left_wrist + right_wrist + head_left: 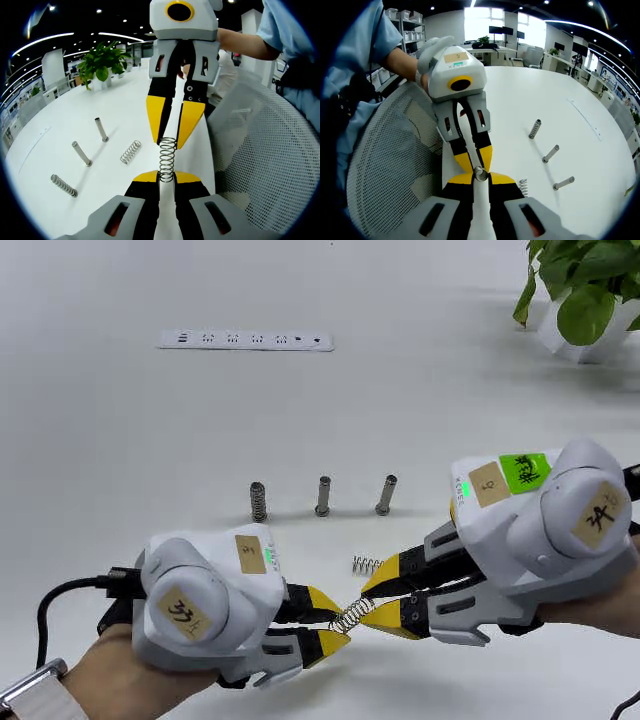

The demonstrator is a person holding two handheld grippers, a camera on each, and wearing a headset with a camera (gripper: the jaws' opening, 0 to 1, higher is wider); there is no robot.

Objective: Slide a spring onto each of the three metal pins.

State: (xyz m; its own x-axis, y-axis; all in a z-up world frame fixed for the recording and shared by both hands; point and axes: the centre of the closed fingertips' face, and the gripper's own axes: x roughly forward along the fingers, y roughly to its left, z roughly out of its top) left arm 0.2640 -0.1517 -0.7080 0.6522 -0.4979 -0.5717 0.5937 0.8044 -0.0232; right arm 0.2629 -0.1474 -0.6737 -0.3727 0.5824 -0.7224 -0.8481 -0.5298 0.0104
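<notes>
Three metal pins stand in a row on the white table. The left pin (258, 502) carries a spring; the middle pin (323, 496) and the right pin (386, 495) are bare. A loose spring (367, 564) lies in front of them. Nearer me, a second spring (352, 615) is held in the air between both grippers. My left gripper (335, 627) is shut on one end of it (167, 157), and my right gripper (372, 606) grips the other end (480, 173). The two grippers point tip to tip.
A white power strip (245, 340) lies at the back of the table. A potted plant (585, 290) stands at the back right. A white mesh chair (260, 160) is beside the table's near edge, below the grippers.
</notes>
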